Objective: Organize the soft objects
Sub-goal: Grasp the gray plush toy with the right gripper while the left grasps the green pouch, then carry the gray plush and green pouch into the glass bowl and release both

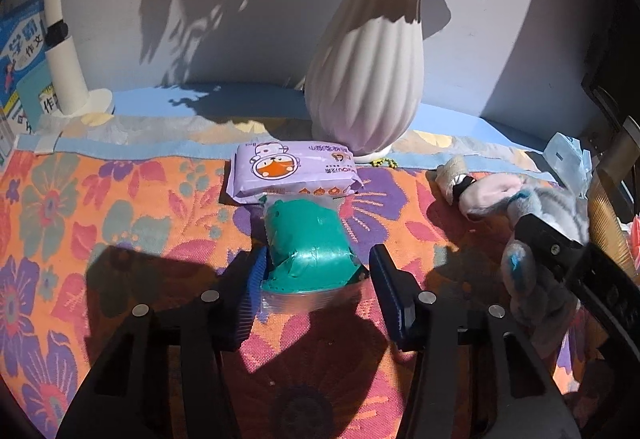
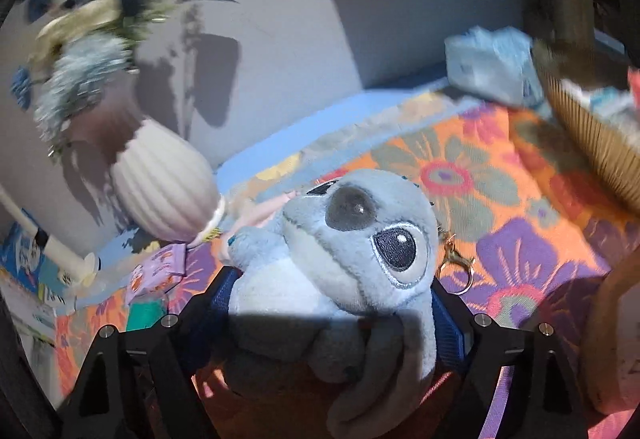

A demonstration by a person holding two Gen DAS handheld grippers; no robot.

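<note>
Left gripper point(image 1: 316, 291) spread around green pack point(image 1: 310, 251), right pad clear; right gripper point(image 2: 332, 303) pinching plush point(image 2: 340, 251); open cloth point(image 1: 120, 207) leftward.

The left gripper point(image 1: 316, 279) is black, with two angular arms that have cut-out slots and round silver screw heads on their upper faces. Its fingers point(image 1: 250, 299) carry blue ribbed pads on the inner sides. The right gripper point(image 2: 332, 303) has the same build: black slotted arms, silver screws, and blue ribbed pads on the fingers point(image 2: 448, 323).
</note>
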